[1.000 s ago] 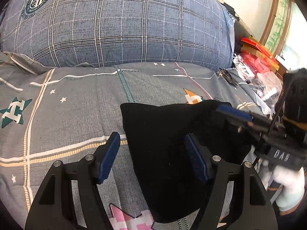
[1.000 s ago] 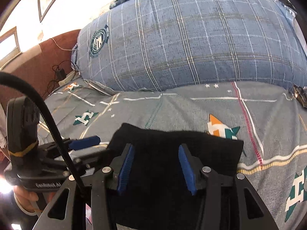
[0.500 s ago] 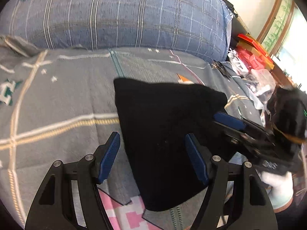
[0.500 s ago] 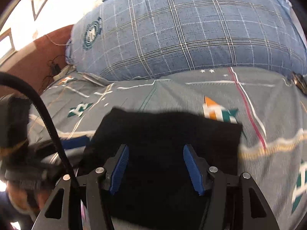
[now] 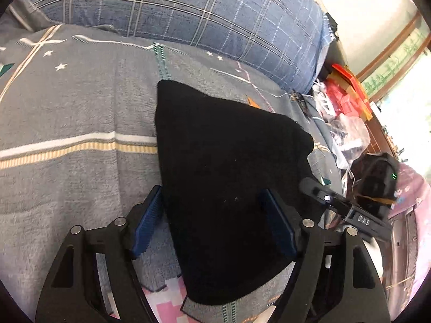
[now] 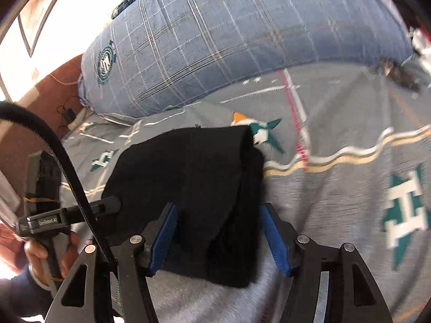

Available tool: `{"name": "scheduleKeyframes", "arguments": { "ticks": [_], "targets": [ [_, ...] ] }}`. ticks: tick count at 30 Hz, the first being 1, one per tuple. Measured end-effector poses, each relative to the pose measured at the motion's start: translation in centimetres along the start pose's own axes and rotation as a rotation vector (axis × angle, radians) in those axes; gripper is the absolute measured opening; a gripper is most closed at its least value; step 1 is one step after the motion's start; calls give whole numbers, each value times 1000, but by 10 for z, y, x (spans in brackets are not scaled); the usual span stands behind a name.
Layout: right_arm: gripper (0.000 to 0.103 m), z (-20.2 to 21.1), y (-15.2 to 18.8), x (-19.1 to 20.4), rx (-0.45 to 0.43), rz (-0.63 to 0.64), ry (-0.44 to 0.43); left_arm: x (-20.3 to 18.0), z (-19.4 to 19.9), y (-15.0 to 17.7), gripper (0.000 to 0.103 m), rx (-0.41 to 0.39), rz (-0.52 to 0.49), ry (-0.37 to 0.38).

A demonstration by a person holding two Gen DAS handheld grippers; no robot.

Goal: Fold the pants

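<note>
Black two-finger left gripper [image 5: 215, 231] with blue ribbed pads [image 5: 147, 227], nearest in the left wrist view: jaws apart and opening, straddling the near part of the folded black knit pants [image 5: 229, 177]; left pad just beside the cloth's left edge, right pad over the cloth, neither seen pressing on it.

Black two-finger right gripper [image 6: 219, 238] with blue ribbed pads [image 6: 276, 243], nearest in the right wrist view: jaws apart and opening, folded cloth lying between them, pads clear of it on both sides.

Folded black knit pants, same item in the right wrist view [image 6: 194, 188]: compact stacked bundle lying flat on the grey patterned bedspread [image 5: 67, 123], layered edges showing toward the right side, near edge close to both tools.

Right gripper seen from the left wrist view [image 5: 347, 210]: at the right edge of the bundle, tip near the cloth, contact not clear.

Left gripper seen from the right wrist view [image 6: 72, 215]: held in a person's hand [image 6: 40, 255], tip at the bundle's left edge.

Grey patterned bedspread with white and tan stripes, teal motifs and small stars: beneath and around the bundle.

Blue plaid pillow [image 5: 175, 10] with round crest: well beyond the pants, at the head of the bed.

Red boxes and plastic bags [image 5: 347, 102]: far right, beside the bed.
</note>
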State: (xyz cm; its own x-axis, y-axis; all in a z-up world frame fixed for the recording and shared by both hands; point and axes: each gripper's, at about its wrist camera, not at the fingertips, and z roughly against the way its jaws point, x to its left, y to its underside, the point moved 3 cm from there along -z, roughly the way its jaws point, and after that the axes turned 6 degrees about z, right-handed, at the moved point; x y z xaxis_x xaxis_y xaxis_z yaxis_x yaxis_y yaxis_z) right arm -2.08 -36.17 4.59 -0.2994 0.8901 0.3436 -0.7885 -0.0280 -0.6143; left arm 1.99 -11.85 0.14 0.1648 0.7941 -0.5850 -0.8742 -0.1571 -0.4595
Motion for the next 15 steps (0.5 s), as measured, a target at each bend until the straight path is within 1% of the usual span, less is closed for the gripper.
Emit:
{"name": "scheduleKeyframes", "arguments": {
  "ticks": [2,4,5,6,7,8,10,12,15],
  "targets": [
    [66,-9,-1,-5,2,-44,-68,-3,-2,0,77,-5,-26,-6],
    [67,-11,-1,-4,-19,-58,-94,-4,-4,1,78,-8,-43,-7],
    [63,-10,-2,-3,-18,-54,-92,-6,-3,2,77,-12,-54,-10],
    [56,-8,-2,2,-18,-30,-81,-6,-3,0,75,-13,-53,-13],
    [51,-3,-2,7,-25,0,-71,-6,-1,-1,66,-22,-48,-18],
    [50,2,-3,13,-33,24,-63,-6,2,-1,59,-30,-48,-20],
    [48,14,-7,29,-54,73,-38,-9,11,-5,54,-35,-49,-10],
    [47,25,-15,44,-77,111,-29,-12,25,-13,54,-47,-40,-2],
    [48,34,-35,65,-113,164,-33,-15,54,-35,54,-119,-31,9]
  ]
}}
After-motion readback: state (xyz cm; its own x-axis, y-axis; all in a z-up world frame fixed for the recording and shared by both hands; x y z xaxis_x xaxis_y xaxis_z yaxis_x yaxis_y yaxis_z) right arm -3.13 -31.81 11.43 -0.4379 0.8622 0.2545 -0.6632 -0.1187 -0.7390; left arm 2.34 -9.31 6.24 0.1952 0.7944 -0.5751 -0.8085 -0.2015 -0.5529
